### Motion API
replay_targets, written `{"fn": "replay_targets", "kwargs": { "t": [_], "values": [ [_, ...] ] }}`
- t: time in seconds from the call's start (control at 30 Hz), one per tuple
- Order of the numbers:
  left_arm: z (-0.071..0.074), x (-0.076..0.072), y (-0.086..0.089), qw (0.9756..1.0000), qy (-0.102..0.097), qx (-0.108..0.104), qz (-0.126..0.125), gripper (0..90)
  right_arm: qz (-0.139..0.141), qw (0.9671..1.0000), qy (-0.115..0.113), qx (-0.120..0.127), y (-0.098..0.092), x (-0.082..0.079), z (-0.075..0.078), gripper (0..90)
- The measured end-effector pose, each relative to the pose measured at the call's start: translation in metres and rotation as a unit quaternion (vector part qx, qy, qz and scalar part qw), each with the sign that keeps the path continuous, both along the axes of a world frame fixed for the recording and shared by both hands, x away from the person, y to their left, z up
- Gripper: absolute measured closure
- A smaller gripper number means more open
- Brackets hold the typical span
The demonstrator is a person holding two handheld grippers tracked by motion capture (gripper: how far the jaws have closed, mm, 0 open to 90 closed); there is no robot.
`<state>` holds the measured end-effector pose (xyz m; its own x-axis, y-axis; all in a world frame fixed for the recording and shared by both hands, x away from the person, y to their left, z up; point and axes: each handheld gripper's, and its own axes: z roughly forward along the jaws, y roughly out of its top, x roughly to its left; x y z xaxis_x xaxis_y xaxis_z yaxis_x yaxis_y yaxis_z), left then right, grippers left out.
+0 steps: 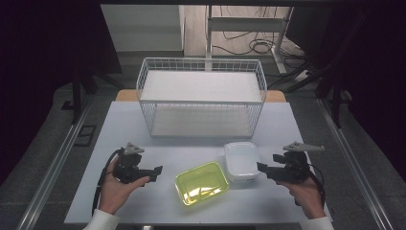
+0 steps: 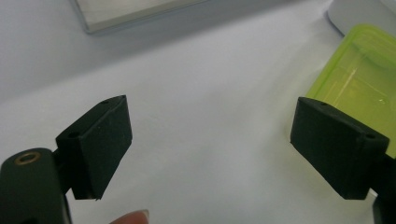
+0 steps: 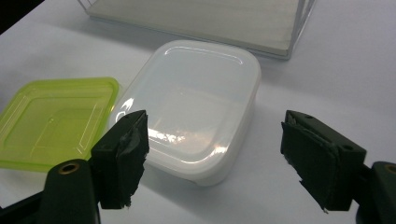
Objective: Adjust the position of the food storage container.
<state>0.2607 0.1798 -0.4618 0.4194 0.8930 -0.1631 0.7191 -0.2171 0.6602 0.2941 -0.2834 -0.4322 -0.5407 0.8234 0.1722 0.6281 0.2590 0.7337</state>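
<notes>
A translucent lime-green lid (image 1: 201, 182) lies on the table near its front edge. Touching its right corner sits a white plastic container (image 1: 242, 160). My left gripper (image 1: 156, 173) hovers just left of the green lid (image 2: 362, 79), open with bare table between its jaws. My right gripper (image 1: 262, 169) stands open at the white container's right front corner. In the right gripper view the container (image 3: 198, 102) lies just beyond the open jaws, with the green lid (image 3: 58, 119) to its left.
A white wire basket (image 1: 201, 96) with a flat white panel inside stands at the back of the grey-white table (image 1: 143, 201). Table edges run close to both hands. Cables and a desk frame lie on the floor beyond.
</notes>
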Motion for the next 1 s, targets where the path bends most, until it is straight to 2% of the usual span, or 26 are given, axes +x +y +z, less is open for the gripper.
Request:
{"fn": "replay_targets", "kwargs": {
  "t": [0.23,0.6,0.87,1.0],
  "values": [
    [0.003,-0.003,0.0,0.9999,0.0,-0.01,-0.005,12.2,-0.001,0.9999,0.01,0.008,0.0,0.001,0.005,26.7],
    [0.007,-0.011,0.008,0.9998,0.003,-0.022,0.001,11.7,0.031,0.9991,0.027,0.003,0.019,-0.003,0.014,36.4],
    [0.002,-0.007,0.01,0.9997,0.011,-0.023,0.003,11.6,0.067,0.9964,0.051,-0.014,0.036,-0.005,0.008,46.4],
    [0.0,-0.008,0.011,0.9996,0.016,-0.023,0.006,11.5,0.091,0.993,0.069,-0.028,0.048,-0.006,0.002,53.9]
  ]
}}
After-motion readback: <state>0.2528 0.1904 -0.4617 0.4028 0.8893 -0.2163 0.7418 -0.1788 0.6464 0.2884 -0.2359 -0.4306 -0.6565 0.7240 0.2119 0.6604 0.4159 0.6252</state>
